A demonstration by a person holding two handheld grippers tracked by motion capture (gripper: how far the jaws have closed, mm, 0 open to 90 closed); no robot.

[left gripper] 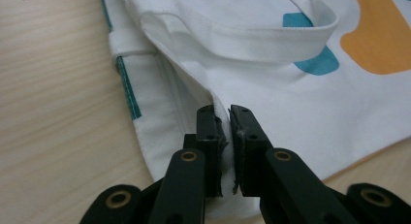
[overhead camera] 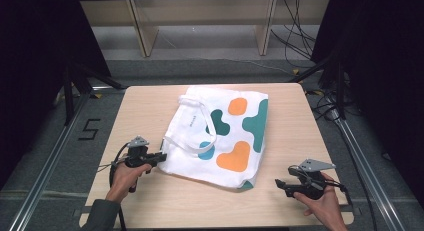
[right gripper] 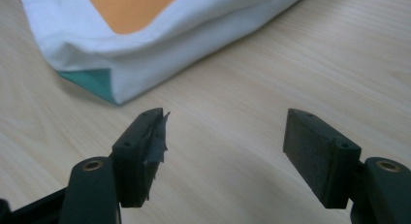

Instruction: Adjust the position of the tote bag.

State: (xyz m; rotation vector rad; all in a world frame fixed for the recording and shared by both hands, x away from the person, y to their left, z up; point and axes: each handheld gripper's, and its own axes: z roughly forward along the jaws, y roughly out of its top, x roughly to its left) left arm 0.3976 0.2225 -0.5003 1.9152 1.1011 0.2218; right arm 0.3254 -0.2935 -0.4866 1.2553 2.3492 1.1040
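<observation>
A white tote bag [overhead camera: 220,136] with orange, teal and blue blobs lies flat on the wooden table [overhead camera: 145,101]. Its straps [overhead camera: 192,126] loop over its left part. At the bag's near left corner my left gripper [overhead camera: 161,157] is shut on the white cloth edge [left gripper: 224,132], pinched between the two black jaws. A loose strap [left gripper: 252,37] curves across the left gripper view. My right gripper [overhead camera: 278,183] hovers open over bare table right of the bag's near right corner [right gripper: 99,83], its jaws wide apart and holding nothing.
The table's front edge lies just under both hands. Black frame rails [overhead camera: 60,141] run along both sides of the table. Wooden shelf legs [overhead camera: 142,33] and cables [overhead camera: 295,41] stand on the floor beyond the far edge.
</observation>
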